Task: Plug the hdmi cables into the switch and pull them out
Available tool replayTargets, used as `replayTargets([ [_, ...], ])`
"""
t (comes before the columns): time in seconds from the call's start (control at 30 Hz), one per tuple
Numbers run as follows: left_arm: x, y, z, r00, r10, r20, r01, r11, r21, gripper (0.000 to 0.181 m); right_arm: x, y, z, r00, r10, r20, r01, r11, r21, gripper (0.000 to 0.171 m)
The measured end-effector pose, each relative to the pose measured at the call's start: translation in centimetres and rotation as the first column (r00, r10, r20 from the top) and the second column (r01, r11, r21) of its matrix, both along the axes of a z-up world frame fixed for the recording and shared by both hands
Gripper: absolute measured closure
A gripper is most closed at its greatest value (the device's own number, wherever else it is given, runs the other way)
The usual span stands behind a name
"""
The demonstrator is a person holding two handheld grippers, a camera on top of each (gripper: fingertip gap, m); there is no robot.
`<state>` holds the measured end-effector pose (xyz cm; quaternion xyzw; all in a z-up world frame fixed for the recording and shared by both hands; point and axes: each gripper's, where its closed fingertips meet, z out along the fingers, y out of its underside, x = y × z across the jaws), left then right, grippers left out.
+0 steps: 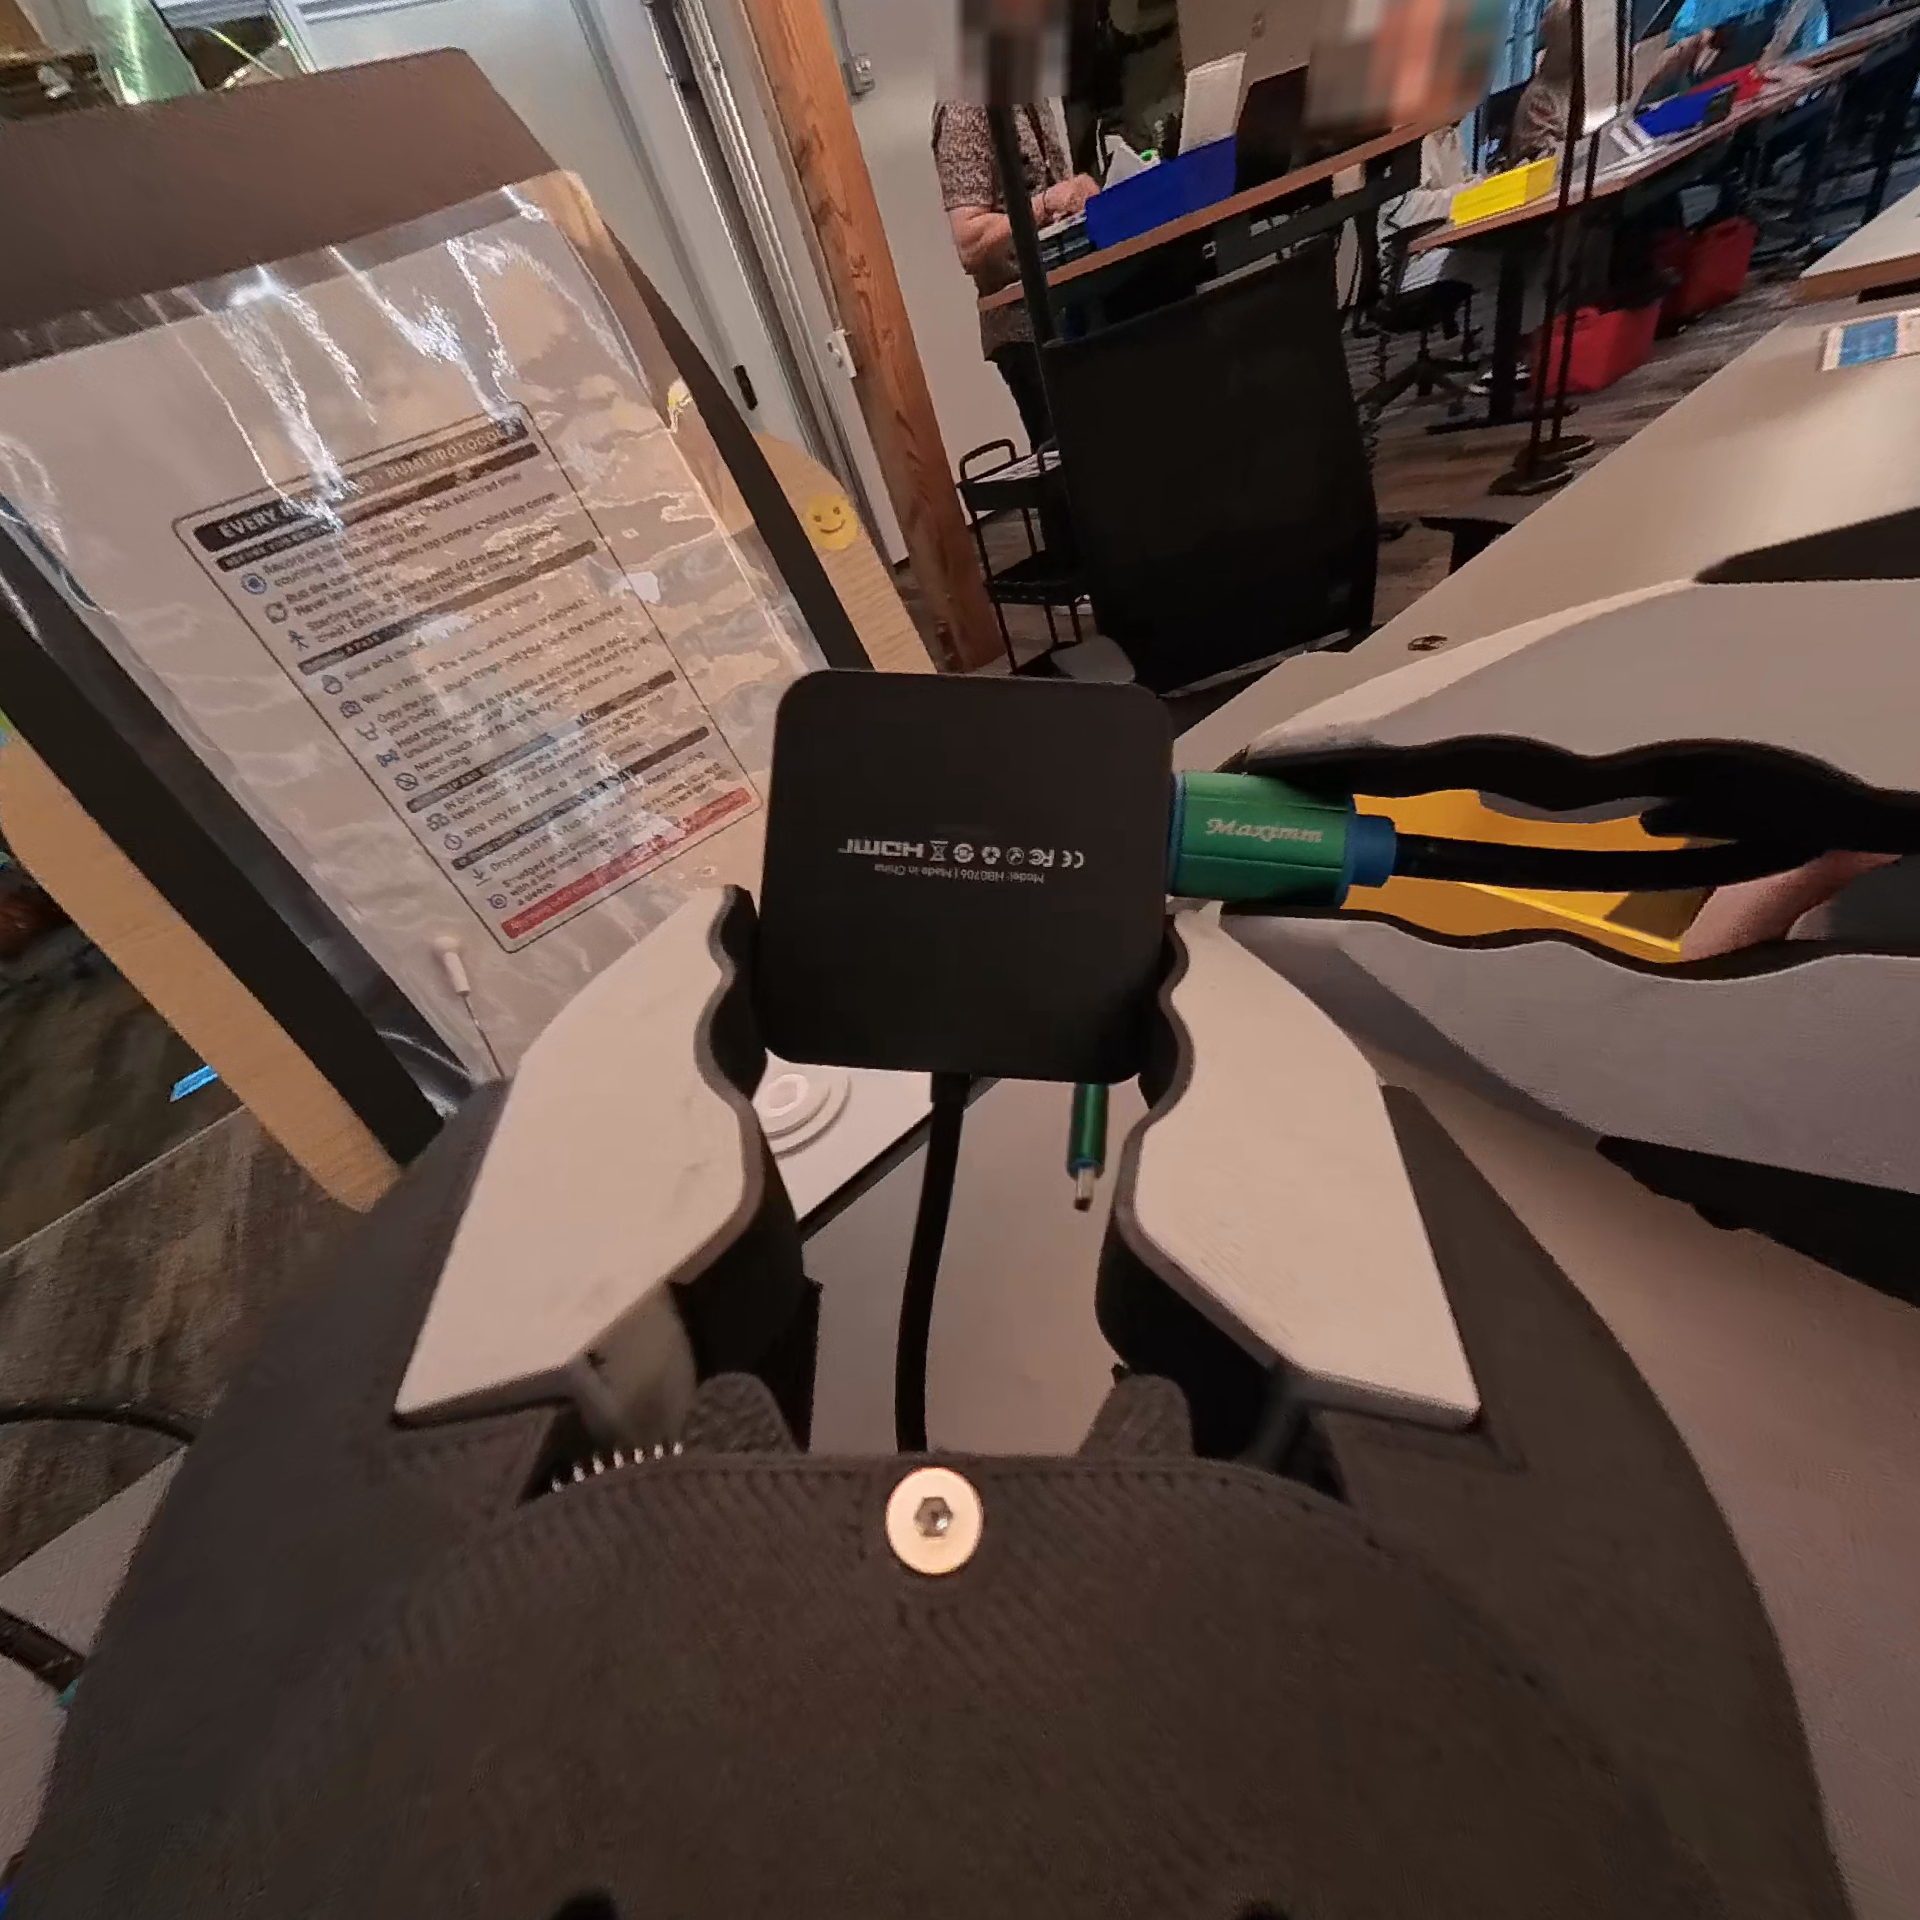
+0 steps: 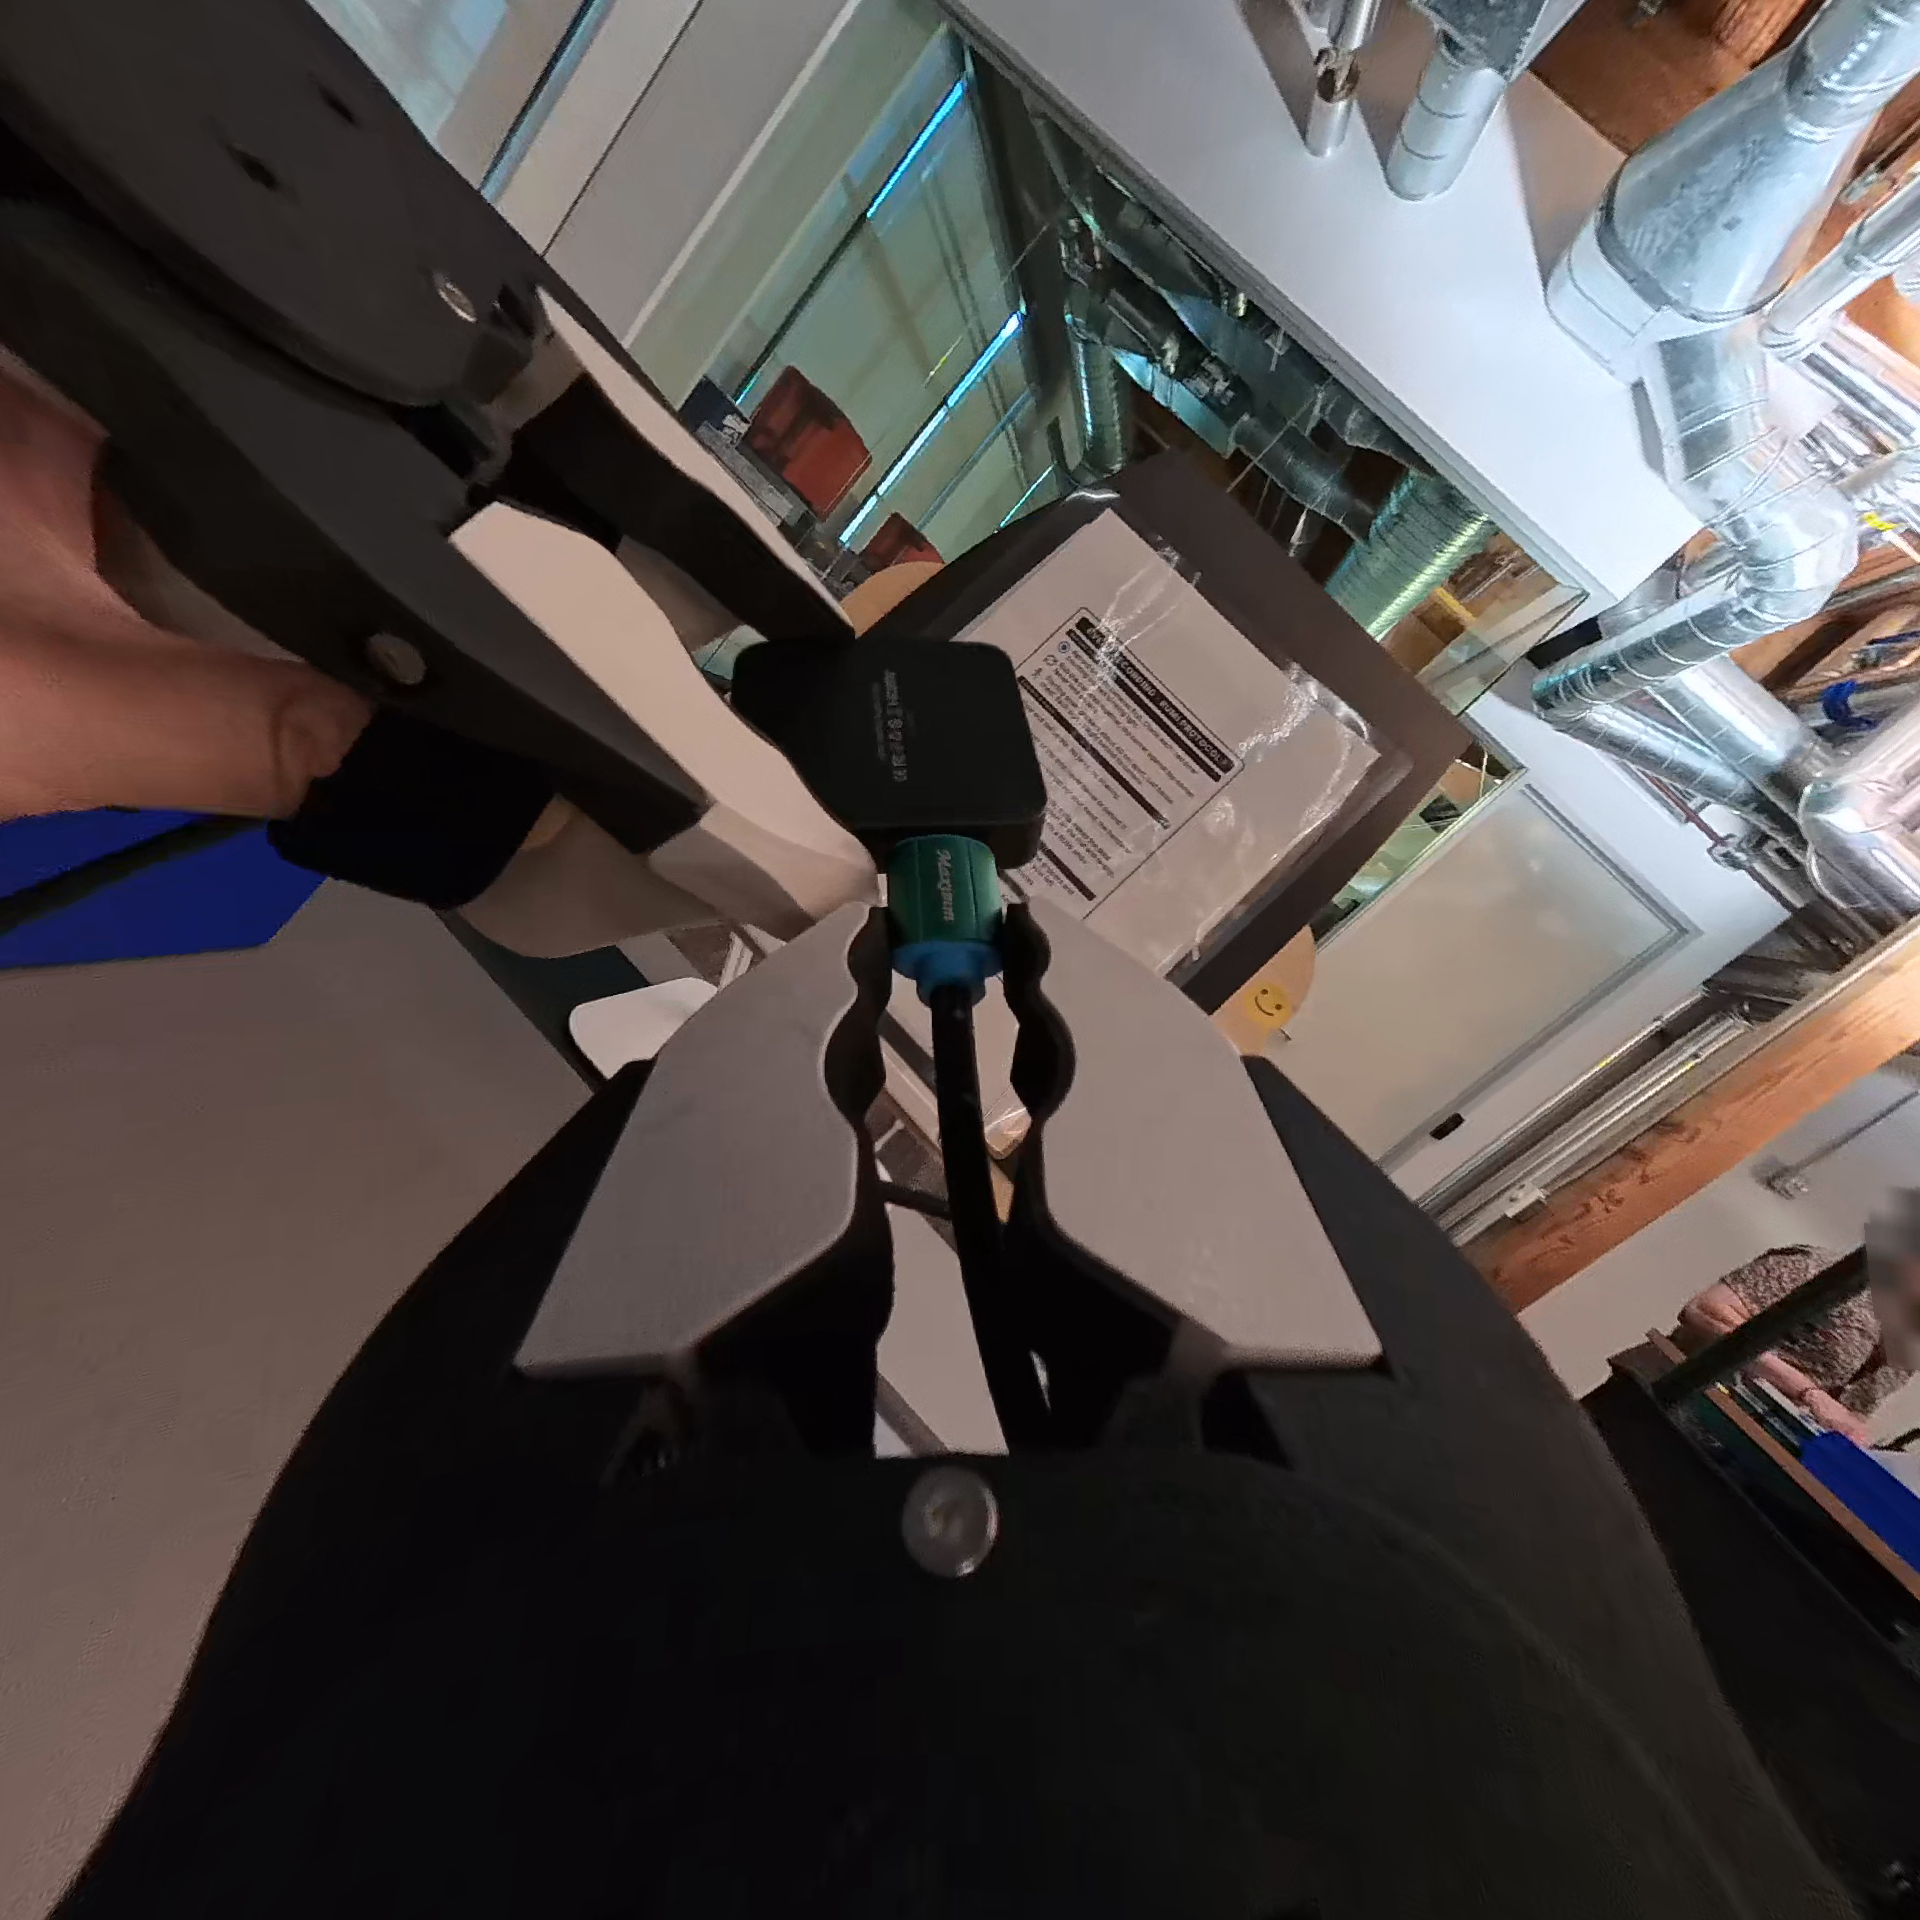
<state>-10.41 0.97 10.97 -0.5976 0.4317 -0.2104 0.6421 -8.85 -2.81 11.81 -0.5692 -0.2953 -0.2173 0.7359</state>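
My left gripper is shut on a black square HDMI switch and holds it up in the air, underside toward the camera. A green HDMI plug sits in the switch's right side. My right gripper is shut on that green plug, which meets the switch in the right wrist view; its black cable runs back between the fingers. The right gripper also shows in the left wrist view, coming in from the right. A second green plug and a black cable hang below the switch.
A framed board with a taped printed sheet stands behind the switch, with a yellow smiley sticker at its edge. A white table lies to the right. A person and desks with bins are far behind. A hand holds the left gripper.
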Motion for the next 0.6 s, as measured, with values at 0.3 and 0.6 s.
replayTargets([
  [0.3, 0.0, -0.1, 0.3, 1.0, 0.013, -0.029, -0.012, 1.0, 0.025, 0.11, 0.1, -0.2, 0.1, 0.999, 0.028, -0.025, -0.028, 1.0, -0.009, 0.149],
  [0.6, -4.3, 3.1, 1.9, 0.983, 0.183, -0.009, -0.182, 0.98, 0.084, 0.109, 0.1, -1.6, 0.5, 0.991, 0.137, 0.005, -0.137, 0.99, -0.042, 0.15],
])
